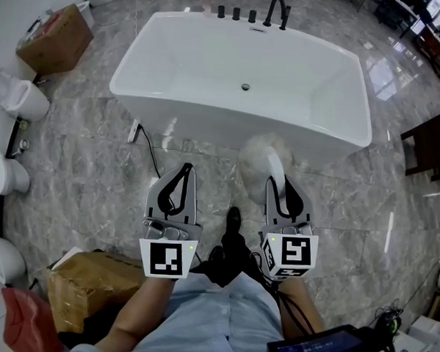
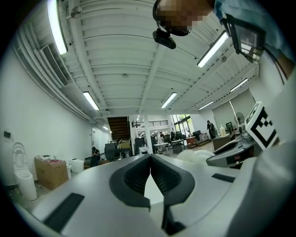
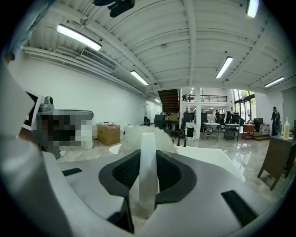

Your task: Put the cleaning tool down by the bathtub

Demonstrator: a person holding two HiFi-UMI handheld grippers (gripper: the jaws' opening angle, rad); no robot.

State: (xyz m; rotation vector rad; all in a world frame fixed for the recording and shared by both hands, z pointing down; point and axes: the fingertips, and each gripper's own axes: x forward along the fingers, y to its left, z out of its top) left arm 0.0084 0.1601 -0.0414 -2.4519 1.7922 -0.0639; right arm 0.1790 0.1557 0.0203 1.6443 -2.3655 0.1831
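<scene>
White plastic forms the handle of the cleaning tool (image 1: 268,161), and its head is a pale fluffy ball; the handle is clamped between the pads of the right gripper (image 1: 280,183). The long axis is directed away from the person, head foremost, towards the near wall of the bathtub (image 1: 208,123). Only the head view shows the grey marble floor (image 1: 95,172), the black taps (image 1: 250,15) on the far rim and a cardboard box (image 1: 54,38) at upper left. Only the right gripper view shows the handle standing upright between the jaws, with the fluffy head beyond them and the tub rim (image 3: 208,156) behind. In the left gripper view the jaws of the left gripper (image 2: 150,156) are seen pressed together at their tips with nothing held between them. The lower part of the handle is hidden inside the right jaws. Whether the head touches the tub wall or the floor cannot be made out.
</scene>
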